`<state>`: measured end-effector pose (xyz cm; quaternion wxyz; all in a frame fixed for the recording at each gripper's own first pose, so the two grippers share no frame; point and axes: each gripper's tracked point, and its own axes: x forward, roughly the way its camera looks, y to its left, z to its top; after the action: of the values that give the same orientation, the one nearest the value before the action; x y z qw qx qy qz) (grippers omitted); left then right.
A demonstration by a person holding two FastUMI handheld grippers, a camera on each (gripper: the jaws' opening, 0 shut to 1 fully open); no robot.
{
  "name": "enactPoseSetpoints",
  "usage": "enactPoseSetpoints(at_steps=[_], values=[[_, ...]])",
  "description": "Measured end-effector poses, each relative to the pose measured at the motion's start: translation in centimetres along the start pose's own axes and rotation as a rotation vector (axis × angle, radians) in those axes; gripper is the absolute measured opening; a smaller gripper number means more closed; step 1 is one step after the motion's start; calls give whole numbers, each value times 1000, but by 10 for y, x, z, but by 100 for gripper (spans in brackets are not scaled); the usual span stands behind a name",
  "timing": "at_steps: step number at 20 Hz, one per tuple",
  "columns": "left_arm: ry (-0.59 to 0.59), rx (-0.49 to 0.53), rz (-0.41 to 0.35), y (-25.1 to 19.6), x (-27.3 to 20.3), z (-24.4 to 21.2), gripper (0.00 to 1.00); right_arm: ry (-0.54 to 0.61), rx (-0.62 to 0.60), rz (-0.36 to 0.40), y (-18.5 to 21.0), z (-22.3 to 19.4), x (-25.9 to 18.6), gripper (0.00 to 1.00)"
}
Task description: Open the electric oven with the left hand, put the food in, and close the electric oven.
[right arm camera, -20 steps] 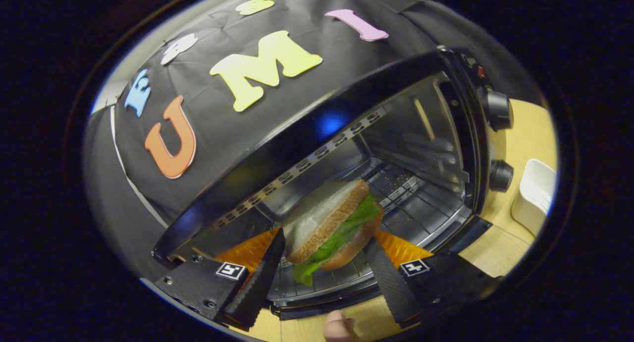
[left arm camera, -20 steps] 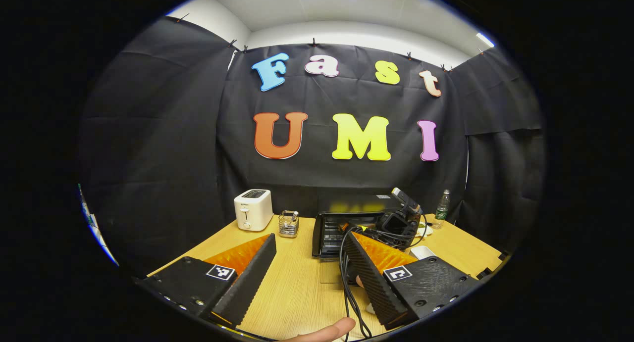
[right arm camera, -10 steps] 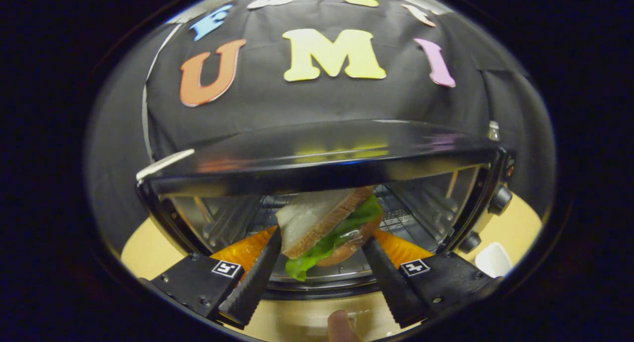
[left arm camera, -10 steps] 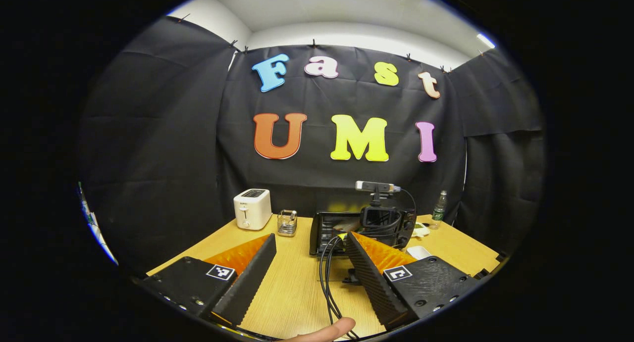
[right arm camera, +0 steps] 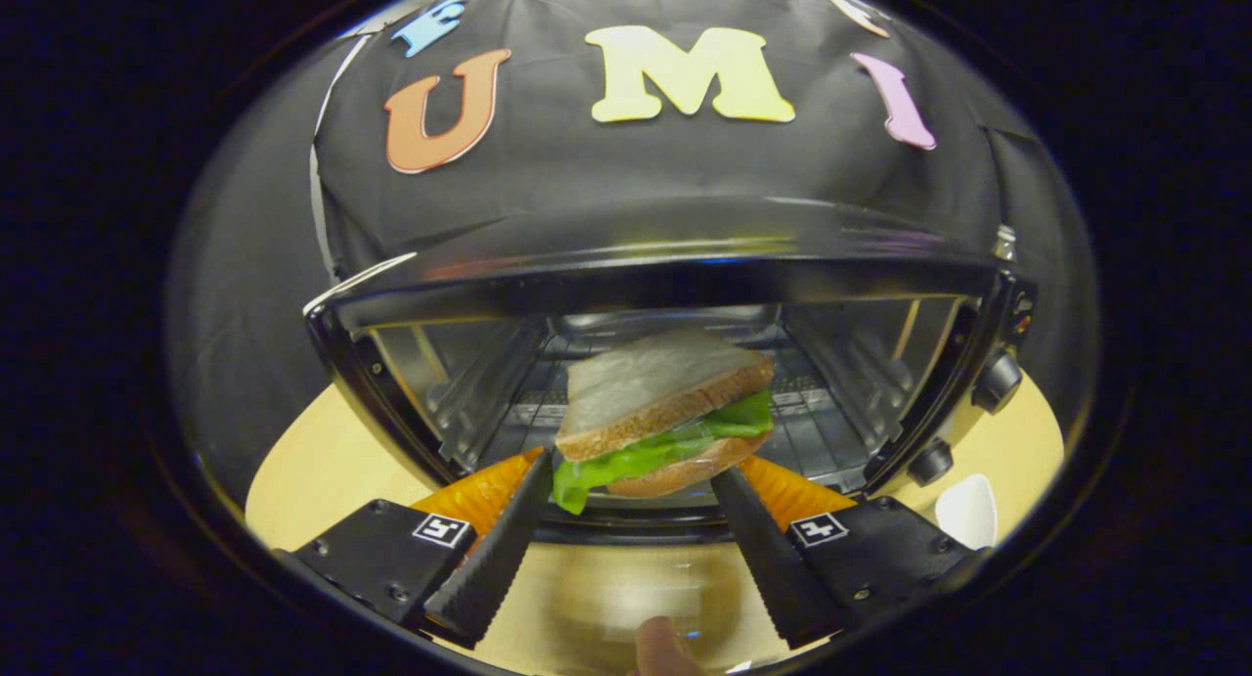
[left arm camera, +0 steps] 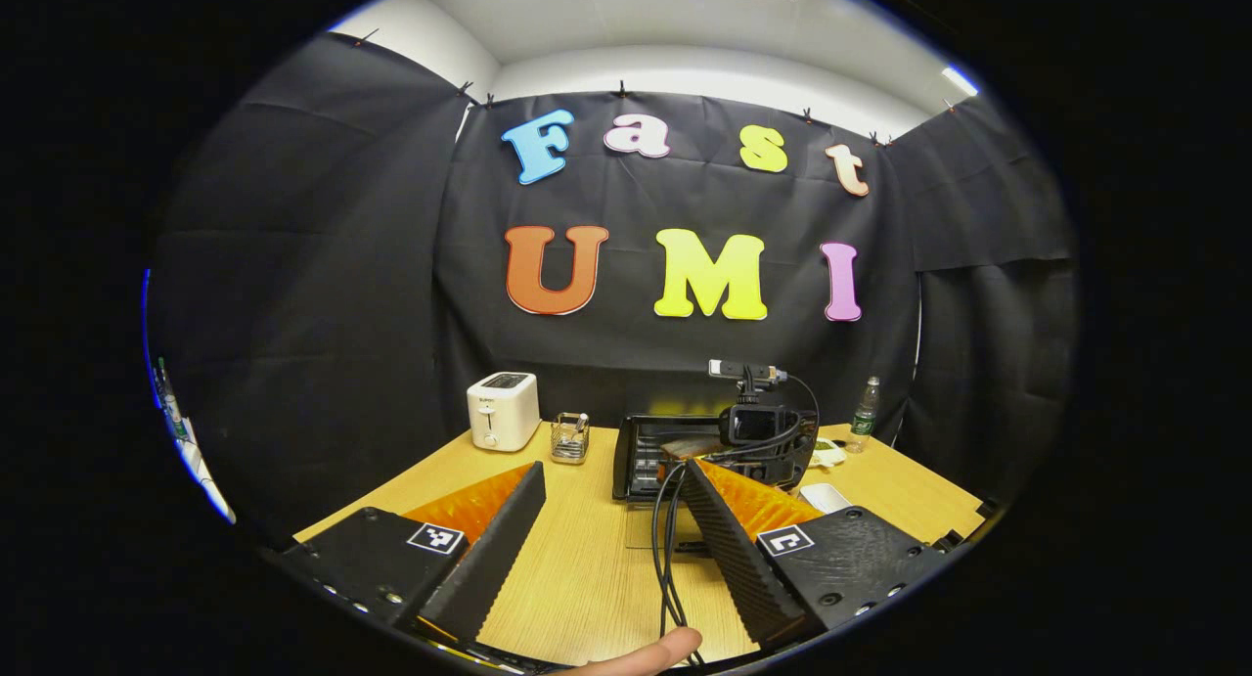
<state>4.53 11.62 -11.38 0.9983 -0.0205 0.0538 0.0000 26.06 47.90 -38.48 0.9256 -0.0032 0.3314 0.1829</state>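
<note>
The black electric oven stands open in the right gripper view, its wire rack bare. A sandwich of brown bread and green lettuce hangs level at the oven's mouth, just over the front of the rack, with my right gripper shut on it. In the left gripper view the oven sits at the table's far side with its glass door folded down. The right gripper with its camera is held in front of the opening. My left gripper hovers open over the table, well short of the oven.
A white toaster and a small glass holder stand left of the oven. A bottle is at the back right, a white dish right of the oven. Cables trail across the table. Two knobs are on the oven's right side.
The right gripper has rolled level and squared up to the oven, and the sandwich now sits flat in the opening. The left gripper has barely moved.
</note>
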Motion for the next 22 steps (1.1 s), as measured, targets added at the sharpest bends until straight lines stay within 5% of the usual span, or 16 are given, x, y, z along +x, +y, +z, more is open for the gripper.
enactPoseSetpoints(at_steps=[1, 2, 3, 4, 6, 7, 8, 9, 12, 17, 22], values=[[0, -1, 0, 0, -1, -1, 93, 3, -32, -4, 1, 2, 4, 100], [0, -2, -1, 0, -2, -2, 81, 12, -85, -34, -4, 4, 7, 97], [1, 0, -2, -1, -2, -3, 81, 26, -138, -48, -7, 3, 9, 96], [3, 6, -1, -1, -3, -3, 93, 54, -179, -39, -7, -2, 7, 100], [4, 13, 7, 3, -5, -5, 93, 107, -211, -27, -7, -14, 2, 98], [7, 10, 10, 3, -4, -6, 82, 132, -212, -28, -10, -18, -2, 100], [8, 4, 12, 4, -3, -7, 81, 150, -214, -25, -10, -20, -7, 100], [7, -4, 13, 4, -3, -6, 93, 166, -210, -13, -10, -24, -10, 100], [11, -12, 17, 5, -4, -9, 93, 191, -200, 6, -10, -33, -19, 100], [-1, 7, 28, 5, -7, -10, 93, 72, -103, 26, -18, -19, -58, 100], [15, -3, 36, 1, -9, -13, 93, -141, -12, 70, -32, 19, -147, 99]])
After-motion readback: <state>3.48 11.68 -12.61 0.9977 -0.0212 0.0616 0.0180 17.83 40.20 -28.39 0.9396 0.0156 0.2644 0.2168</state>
